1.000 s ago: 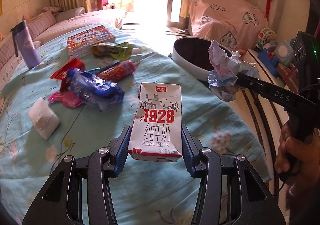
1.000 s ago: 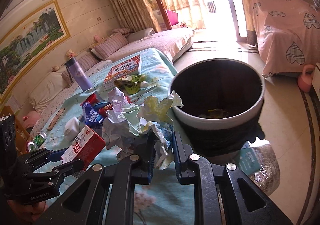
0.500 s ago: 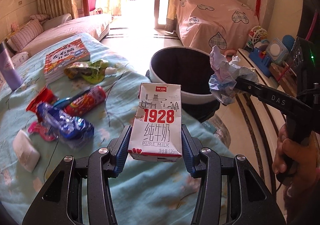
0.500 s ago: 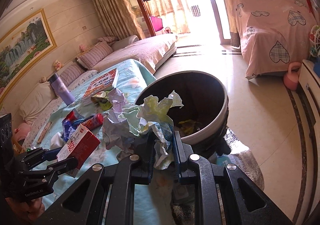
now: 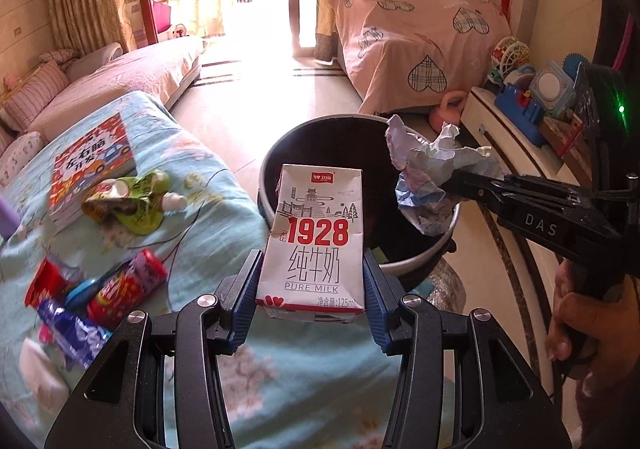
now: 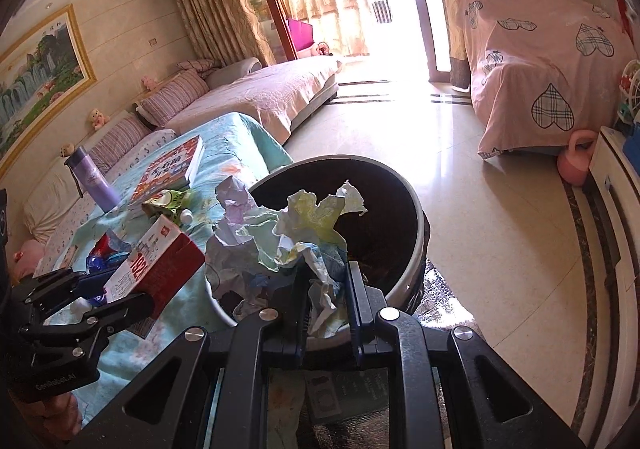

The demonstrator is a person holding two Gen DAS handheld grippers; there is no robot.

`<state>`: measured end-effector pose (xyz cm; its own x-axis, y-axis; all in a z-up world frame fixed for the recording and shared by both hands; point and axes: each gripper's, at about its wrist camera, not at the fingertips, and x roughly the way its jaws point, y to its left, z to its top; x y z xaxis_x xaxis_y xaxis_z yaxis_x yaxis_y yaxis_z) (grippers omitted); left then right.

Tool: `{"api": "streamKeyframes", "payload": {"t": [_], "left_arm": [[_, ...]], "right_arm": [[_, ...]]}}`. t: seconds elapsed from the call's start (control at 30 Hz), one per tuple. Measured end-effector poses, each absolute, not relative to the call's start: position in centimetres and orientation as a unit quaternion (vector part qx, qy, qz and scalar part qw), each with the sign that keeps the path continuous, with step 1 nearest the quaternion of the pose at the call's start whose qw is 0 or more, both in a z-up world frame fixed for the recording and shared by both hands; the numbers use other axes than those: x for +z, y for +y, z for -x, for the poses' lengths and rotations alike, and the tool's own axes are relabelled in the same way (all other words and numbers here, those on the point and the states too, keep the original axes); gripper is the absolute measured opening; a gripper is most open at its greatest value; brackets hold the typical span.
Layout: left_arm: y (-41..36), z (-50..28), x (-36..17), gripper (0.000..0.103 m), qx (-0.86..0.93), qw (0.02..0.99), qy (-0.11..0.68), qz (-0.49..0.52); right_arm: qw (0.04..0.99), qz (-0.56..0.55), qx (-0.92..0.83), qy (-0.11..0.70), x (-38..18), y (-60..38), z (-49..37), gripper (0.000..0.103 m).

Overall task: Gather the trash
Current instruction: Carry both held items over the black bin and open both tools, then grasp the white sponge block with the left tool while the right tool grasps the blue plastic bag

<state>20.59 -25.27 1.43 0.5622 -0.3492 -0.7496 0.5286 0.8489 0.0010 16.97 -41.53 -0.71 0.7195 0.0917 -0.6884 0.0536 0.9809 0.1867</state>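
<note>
My left gripper [image 5: 311, 285] is shut on a white and red milk carton [image 5: 314, 237], held upright at the table's edge just before the round black trash bin [image 5: 416, 267]. From the right, my right gripper [image 5: 448, 185] reaches over the bin's rim, shut on a crumpled paper wad [image 5: 428, 177]. In the right wrist view the same paper wad [image 6: 280, 237] sits between that gripper's [image 6: 326, 301] blue pads, above the bin [image 6: 404, 281]. The carton [image 6: 156, 269] shows at the left there, in the left gripper [image 6: 120, 289].
On the light blue tablecloth [image 5: 208, 217] lie a green pouch [image 5: 132, 201], red and blue wrappers [image 5: 100, 297], a white packet [image 5: 40, 381] and a picture book [image 5: 88, 165]. A purple flask [image 6: 90, 181] stands further back. A person's hand [image 5: 580, 325] grips the right tool. Sofa and covered furniture stand behind.
Both grippers have swung from over the table toward the bin, each keeping its load. The bin has come closer and more central in both views; the table trash has slid left.
</note>
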Motion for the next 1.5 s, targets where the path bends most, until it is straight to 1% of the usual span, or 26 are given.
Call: {"api": "streamKeyframes", "payload": {"t": [0.27,0.43,0.5,0.57,0.63,0.67,0.8,0.9,0.97,1.17,1.37,1.5], "left_arm": [[-27.5,-23.5,0.9,0.047,-0.258,0.864,0.416,-0.117],[-28.8,-24.4,0.7,0.047,-0.263,0.857,0.425,-0.128],[-29.1,-24.5,0.7,0.049,-0.264,0.855,0.426,-0.133],[-29.1,-24.3,0.8,0.06,-0.264,0.856,0.423,-0.135],[-28.9,-23.9,0.8,0.067,-0.259,0.861,0.416,-0.14],[-28.7,-23.7,0.9,0.067,-0.257,0.862,0.414,-0.141],[-27.0,-22.7,1.1,0.068,-0.255,0.866,0.411,-0.127],[-25.0,-21.5,0.9,0.069,-0.251,0.868,0.415,-0.108],[-23.4,-20.5,0.7,0.069,-0.242,0.871,0.416,-0.096],[-17.9,-18.0,-0.2,0.07,-0.212,0.88,0.421,-0.061],[-12.8,-16.1,-0.8,0.07,-0.179,0.886,0.427,-0.024],[-9.4,-14.8,-1.2,0.07,-0.148,0.893,0.424,-0.007]], "right_arm": [[0.907,-0.087,0.016,0.411,-1.8,-42.9,-19.7,0.018],[0.9,-0.08,0.024,0.429,-2.0,-43.2,-20.9,0.022],[0.899,-0.077,0.025,0.43,-1.9,-43.3,-21.1,0.029],[0.9,-0.077,0.024,0.428,-1.8,-43.5,-21.0,0.041],[0.901,-0.085,0.024,0.424,-1.7,-43.9,-20.9,0.05],[0.902,-0.088,0.023,0.422,-1.6,-44.0,-20.7,0.052],[0.905,-0.104,0.024,0.412,-1.3,-44.1,-19.6,0.053],[0.909,-0.116,0.031,0.4,-1.0,-43.5,-18.2,0.061],[0.91,-0.124,0.038,0.393,-0.9,-42.7,-17.4,0.069],[0.908,-0.142,0.068,0.389,-1.6,-39.1,-15.2,0.082],[0.905,-0.138,0.1,0.39,-2.3,-34.7,-13.7,0.088],[0.903,-0.137,0.12,0.388,-2.6,-32.2,-13.1,0.09]]}}
